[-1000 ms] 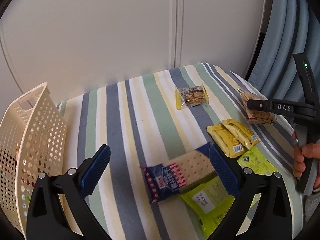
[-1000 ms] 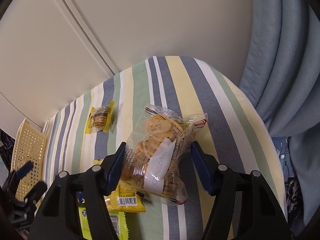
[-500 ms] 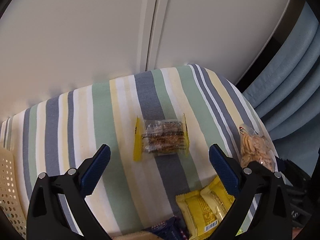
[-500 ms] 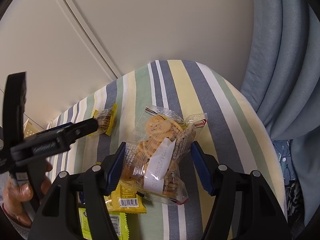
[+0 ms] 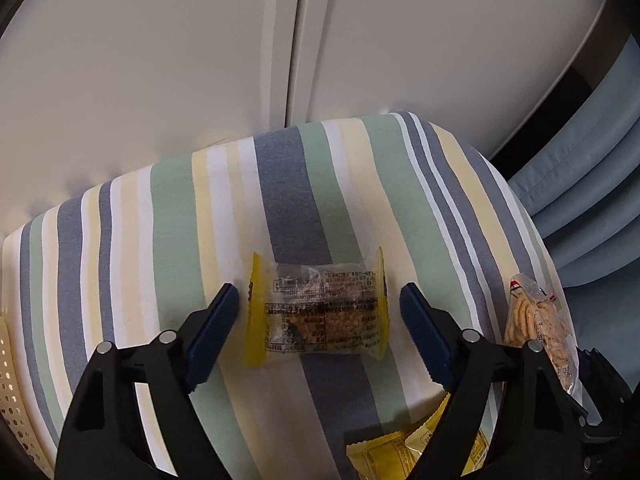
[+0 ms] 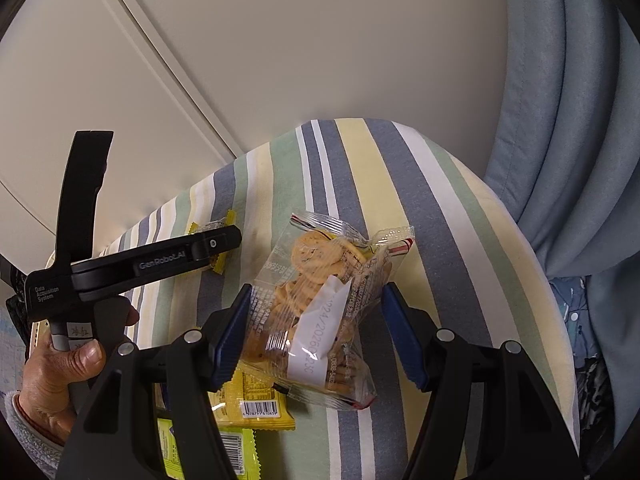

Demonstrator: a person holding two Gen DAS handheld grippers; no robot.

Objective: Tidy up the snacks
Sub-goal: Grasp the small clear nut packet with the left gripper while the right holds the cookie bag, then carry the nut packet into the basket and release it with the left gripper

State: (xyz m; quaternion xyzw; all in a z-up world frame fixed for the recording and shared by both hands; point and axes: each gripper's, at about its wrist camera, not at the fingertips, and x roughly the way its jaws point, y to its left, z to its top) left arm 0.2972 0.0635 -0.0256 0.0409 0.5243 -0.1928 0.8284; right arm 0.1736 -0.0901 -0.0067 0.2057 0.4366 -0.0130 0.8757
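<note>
Straddling a small snack bar [image 5: 320,312] in a clear wrapper with yellow ends, the left gripper [image 5: 320,316] stands wide open, its blue pads [image 5: 212,332] set either side of the packet with a gap on each side, gripping nothing. The bar lies flat on the striped tablecloth [image 5: 180,220], its length running across from pad to pad. To the right of this gripper, at the cloth's edge, the clear bag of round biscuits [image 5: 538,328] shows, and below the right finger a yellow packet [image 5: 392,456] pokes in at the bottom; at the far left a perforated cream basket [image 5: 8,380] is just in view. The right gripper [image 6: 316,332] is also parted, its blue pads [image 6: 232,336] flanking the biscuit bag [image 6: 320,300]; the left pad looks to be touching the film while the right pad stands a little clear, so whether it has any real hold cannot be told. The bag bears a white date label and rests on the cloth, partly over a yellow packet [image 6: 256,404] with a barcode, beside a lime-green packet [image 6: 224,448] nearer the camera. Left of this gripper, a hand [image 6: 60,368] in a grey sleeve holds the other black tool over the snack bar [image 6: 218,240]. Behind the table are a pale wall [image 6: 280,40] and, to the right, a blue curtain [image 6: 568,120].
</note>
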